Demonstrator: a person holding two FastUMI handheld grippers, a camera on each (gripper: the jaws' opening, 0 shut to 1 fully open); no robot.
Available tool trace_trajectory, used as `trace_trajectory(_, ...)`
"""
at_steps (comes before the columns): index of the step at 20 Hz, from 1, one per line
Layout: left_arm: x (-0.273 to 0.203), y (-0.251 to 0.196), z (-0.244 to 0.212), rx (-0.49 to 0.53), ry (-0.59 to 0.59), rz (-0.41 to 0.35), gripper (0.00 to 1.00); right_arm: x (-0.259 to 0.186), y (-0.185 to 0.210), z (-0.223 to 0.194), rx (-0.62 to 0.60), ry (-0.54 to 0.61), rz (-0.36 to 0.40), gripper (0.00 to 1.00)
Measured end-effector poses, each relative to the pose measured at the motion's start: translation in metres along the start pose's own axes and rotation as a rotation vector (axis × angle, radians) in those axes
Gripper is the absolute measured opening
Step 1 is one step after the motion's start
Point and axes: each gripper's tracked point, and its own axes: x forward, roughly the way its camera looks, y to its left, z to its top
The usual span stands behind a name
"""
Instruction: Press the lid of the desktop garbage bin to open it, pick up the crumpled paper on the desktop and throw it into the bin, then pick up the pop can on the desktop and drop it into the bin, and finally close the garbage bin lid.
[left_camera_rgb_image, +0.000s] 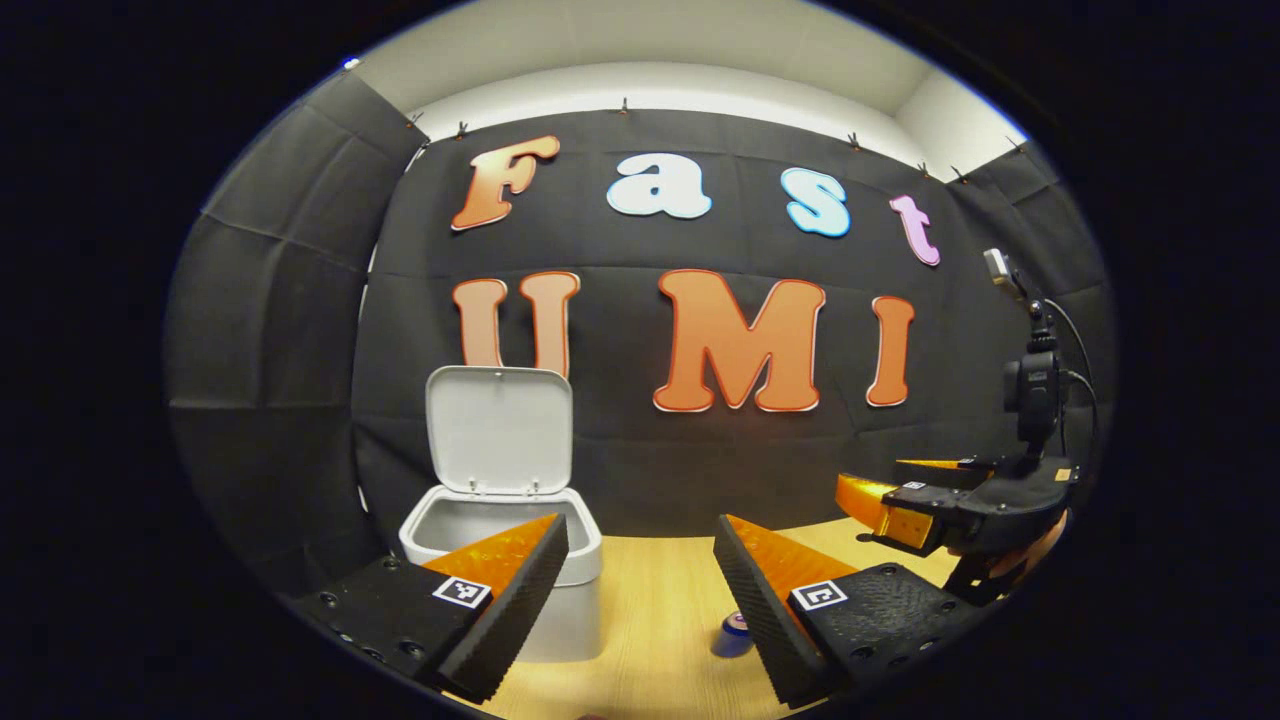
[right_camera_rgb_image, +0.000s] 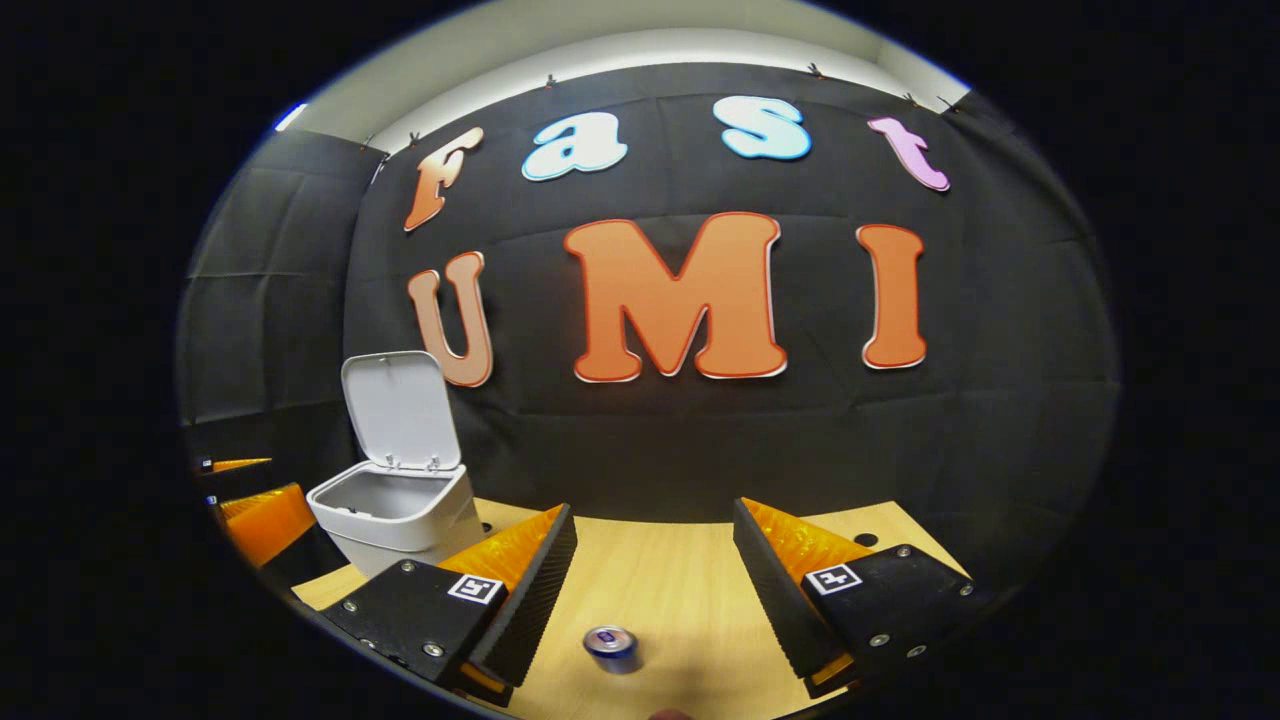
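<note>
The white bin (left_camera_rgb_image: 585, 565) stands at the back left of the wooden table with its lid (left_camera_rgb_image: 500, 430) upright and open. My left gripper (left_camera_rgb_image: 640, 545) hovers open just right of the bin, nothing between its fingers. A blue pop can (left_camera_rgb_image: 733, 635) stands on the table below, partly behind one finger. In the right gripper view the can (right_camera_rgb_image: 612, 648) stands upright below my open right gripper (right_camera_rgb_image: 655, 535), and the bin (right_camera_rgb_image: 410, 540) with its raised lid (right_camera_rgb_image: 400, 410) lies far left. My right gripper (left_camera_rgb_image: 880, 480) also appears at the right of the left gripper view.
The wooden table (right_camera_rgb_image: 660, 580) runs back to the black cloth wall. A small dark hole (right_camera_rgb_image: 865, 540) sits in the tabletop at the back right. My left gripper (right_camera_rgb_image: 265, 488) shows at the left edge beside the bin.
</note>
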Motion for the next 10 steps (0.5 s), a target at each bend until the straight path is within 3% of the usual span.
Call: trace_trajectory(10, 0.039, -0.085, -0.104, 0.059, 0.151, -0.163, 0.93, -0.042, -0.064, -0.011, -0.008, 0.032, -0.126, 0.94)
